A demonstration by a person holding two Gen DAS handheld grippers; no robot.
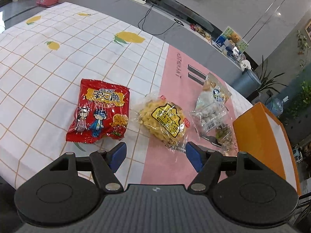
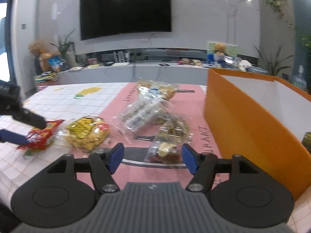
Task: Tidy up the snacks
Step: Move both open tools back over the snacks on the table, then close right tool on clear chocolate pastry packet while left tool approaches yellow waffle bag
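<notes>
Left wrist view: your left gripper (image 1: 155,155) jaws stand wide and empty; the yellow snack bag (image 1: 165,123) lies just ahead, centre frame. Right wrist view: your right gripper (image 2: 152,157) jaws gape, empty, the small clear packet (image 2: 165,151) lying between them, orange box (image 2: 252,128) at right.

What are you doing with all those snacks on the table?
A person holds a gripper in each hand to tidy snacks. The left gripper is open, near the red snack bag and the yellow snack bag, holding nothing. The right gripper is open around a small clear packet without squeezing it. The orange box stands beside it. Every bag lies on the table.
</notes>
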